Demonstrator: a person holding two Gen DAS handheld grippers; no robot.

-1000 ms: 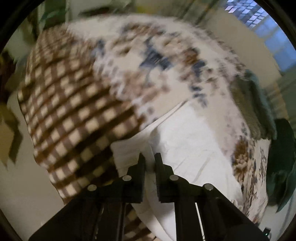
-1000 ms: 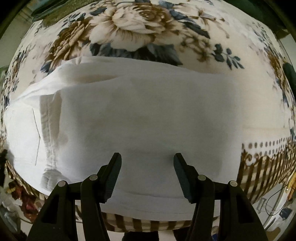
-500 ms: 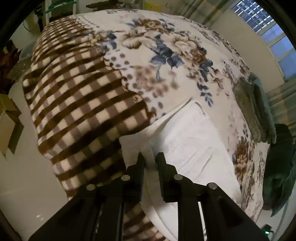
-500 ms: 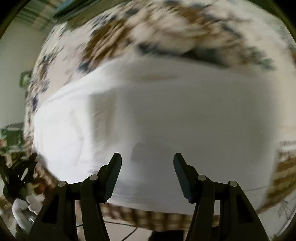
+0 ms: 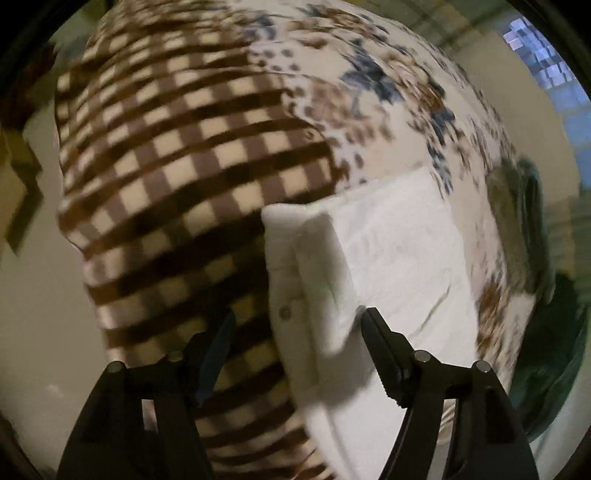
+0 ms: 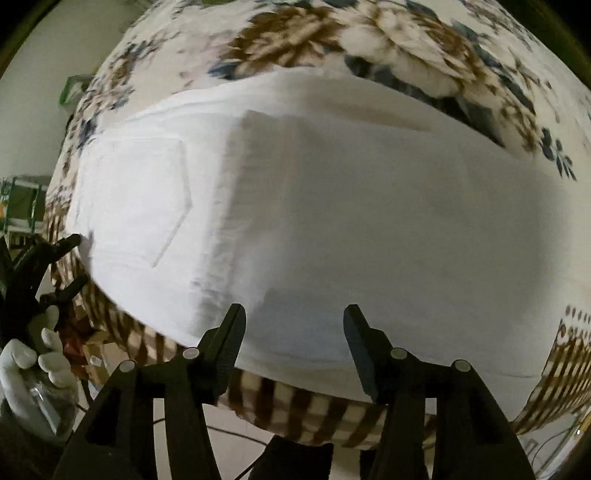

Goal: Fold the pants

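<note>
White pants [image 5: 391, 254] lie folded on the bed, a back pocket [image 6: 136, 192] showing on top. In the left wrist view my left gripper [image 5: 297, 317] hangs over the waistband end near the bed's edge. Its jaws are opening, the thick folded edge lies between them and the pads are off the cloth. In the right wrist view my right gripper [image 6: 294, 314] hovers over the pants' near long edge. Its jaws are opening and nothing is pinched. The left gripper [image 6: 78, 261] shows there at far left, held by a gloved hand [image 6: 40, 358].
The bed carries a blanket, brown-checked [image 5: 177, 155] at the edge and floral [image 6: 388, 33] further in. A grey-green folded cloth [image 5: 517, 206] lies beyond the pants. Pale floor [image 5: 40, 314] runs beside the bed, with a cardboard box [image 5: 18, 184] at left and a window [image 5: 546, 66] at upper right.
My left gripper was shut on the pants' waistband edge; it has let go, opened wide and sunk a little. My right gripper has slid sideways over the pants, jaws apart throughout.
</note>
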